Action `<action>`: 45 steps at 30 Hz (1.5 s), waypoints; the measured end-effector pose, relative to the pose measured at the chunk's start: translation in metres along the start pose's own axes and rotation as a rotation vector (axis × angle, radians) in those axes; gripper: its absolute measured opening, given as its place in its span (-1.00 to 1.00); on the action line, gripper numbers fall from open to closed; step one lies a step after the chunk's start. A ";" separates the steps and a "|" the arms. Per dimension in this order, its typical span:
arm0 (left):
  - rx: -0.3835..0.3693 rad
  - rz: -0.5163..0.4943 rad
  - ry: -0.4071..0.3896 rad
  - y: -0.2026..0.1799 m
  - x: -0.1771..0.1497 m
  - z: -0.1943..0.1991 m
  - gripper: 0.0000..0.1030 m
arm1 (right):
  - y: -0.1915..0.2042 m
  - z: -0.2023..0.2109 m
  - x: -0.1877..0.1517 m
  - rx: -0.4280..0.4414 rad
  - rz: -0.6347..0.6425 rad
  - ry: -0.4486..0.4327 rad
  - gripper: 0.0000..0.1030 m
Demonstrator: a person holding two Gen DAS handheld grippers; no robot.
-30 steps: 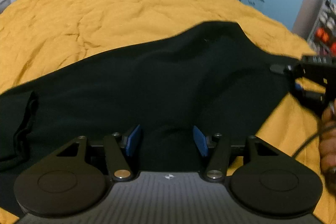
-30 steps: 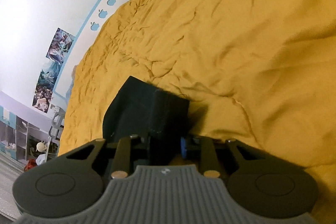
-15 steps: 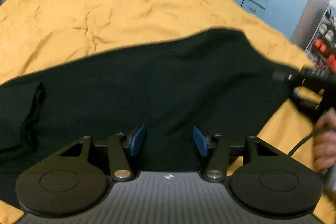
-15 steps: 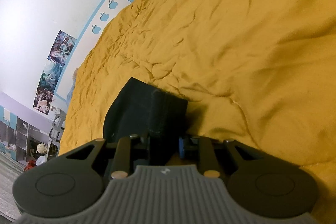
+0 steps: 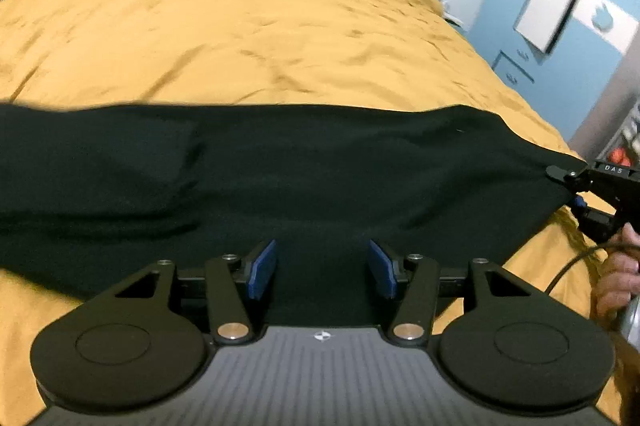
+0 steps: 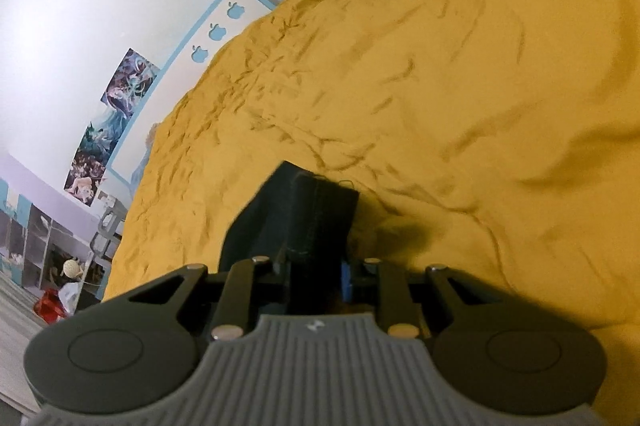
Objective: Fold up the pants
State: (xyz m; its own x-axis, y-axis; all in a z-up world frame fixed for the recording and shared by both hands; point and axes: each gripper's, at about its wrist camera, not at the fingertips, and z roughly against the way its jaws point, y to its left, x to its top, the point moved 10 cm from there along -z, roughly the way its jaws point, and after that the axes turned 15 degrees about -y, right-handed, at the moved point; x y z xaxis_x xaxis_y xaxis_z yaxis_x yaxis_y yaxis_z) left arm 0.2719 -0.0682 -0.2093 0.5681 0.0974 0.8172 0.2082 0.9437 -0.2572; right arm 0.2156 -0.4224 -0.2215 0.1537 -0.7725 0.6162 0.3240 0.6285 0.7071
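Note:
Black pants (image 5: 280,166) are stretched across the yellow bedspread (image 5: 240,26) in the left wrist view, lifted along their near edge. My left gripper (image 5: 322,272) has its blue pads apart with black cloth lying between them. My right gripper (image 6: 316,278) is shut on a corner of the pants (image 6: 304,214). It also shows at the right edge of the left wrist view (image 5: 576,186), pinching the pants' right end, with a hand behind it.
The yellow bedspread (image 6: 440,106) covers the bed all around. A blue and white headboard (image 6: 208,38) and posters stand at the wall. Blue cabinets (image 5: 540,46) stand beyond the bed's right side. Shelves (image 6: 36,246) and clutter sit on the floor.
The pants have been pulled taut and raised into a straight band. The left wrist view has swung left and closer. The right gripper keeps its hold on the corner.

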 end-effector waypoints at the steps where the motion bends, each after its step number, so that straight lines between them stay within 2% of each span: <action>1: 0.003 0.020 -0.004 0.009 0.000 0.005 0.21 | 0.006 0.000 0.002 -0.001 0.011 -0.005 -0.69; 6: 0.018 0.122 -0.015 0.045 0.008 0.024 0.21 | 0.067 0.004 0.007 0.060 0.161 -0.060 -0.73; 10: 0.021 0.160 -0.043 0.063 0.017 0.034 0.21 | 0.139 0.012 -0.011 0.153 0.372 -0.094 -0.74; 14: 0.028 0.205 -0.061 0.080 0.021 0.042 0.21 | 0.218 0.032 -0.066 0.323 0.682 -0.122 -0.74; 16: 0.035 0.227 -0.066 0.089 0.022 0.045 0.21 | 0.250 0.046 -0.115 0.442 0.858 -0.107 -0.74; 19: 0.039 0.258 -0.066 0.100 0.020 0.049 0.21 | 0.264 0.053 -0.190 0.535 1.059 0.006 -0.72; 21: 0.043 0.267 -0.063 0.104 0.020 0.049 0.21 | 0.251 0.049 -0.243 0.568 1.141 0.183 -0.64; 22: 0.042 0.268 -0.062 0.105 0.020 0.049 0.21 | 0.241 0.048 -0.265 0.572 1.181 0.276 -0.48; 23: 0.040 0.268 -0.062 0.104 0.021 0.050 0.21 | 0.231 0.049 -0.281 0.575 1.228 0.342 -0.44; 24: 0.038 0.267 -0.064 0.104 0.021 0.050 0.21 | 0.227 0.056 -0.285 0.593 1.265 0.345 -0.42; 25: 0.035 0.265 -0.062 0.103 0.021 0.049 0.21 | 0.227 0.061 -0.283 0.609 1.261 0.352 -0.35; 26: 0.033 0.264 -0.058 0.101 0.022 0.047 0.22 | 0.227 0.066 -0.277 0.620 1.211 0.397 -0.34; 28: 0.022 0.273 -0.043 0.097 0.023 0.041 0.22 | 0.228 0.073 -0.254 0.647 1.060 0.460 -0.37; 31: -0.018 0.295 -0.024 0.083 0.025 0.032 0.27 | 0.224 0.074 -0.202 0.612 0.934 0.374 -0.35; 33: -0.041 0.317 -0.008 0.074 0.024 0.026 0.32 | 0.210 0.066 -0.166 0.526 0.870 0.286 -0.34; 36: -0.044 0.351 0.021 0.063 0.020 0.016 0.33 | 0.185 0.051 -0.138 0.411 0.843 0.208 -0.34; 40: -0.044 0.362 -0.016 0.050 0.025 0.019 0.32 | 0.163 0.053 -0.146 0.350 0.926 0.128 -0.32; 43: -0.091 0.339 -0.086 0.037 0.037 0.030 0.31 | 0.133 0.058 -0.176 0.293 1.012 0.216 -0.33; 45: -0.135 0.288 -0.104 0.023 0.045 0.029 0.31 | 0.121 0.068 -0.181 0.299 1.007 0.222 -0.34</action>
State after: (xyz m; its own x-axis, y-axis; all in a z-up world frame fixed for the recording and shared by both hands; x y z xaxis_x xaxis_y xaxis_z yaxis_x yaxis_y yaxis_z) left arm 0.2792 -0.0331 -0.1641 0.5362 0.3919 0.7476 0.1587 0.8230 -0.5454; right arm 0.1636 -0.2002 -0.2242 0.3986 0.1333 0.9074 -0.2837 0.9588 -0.0162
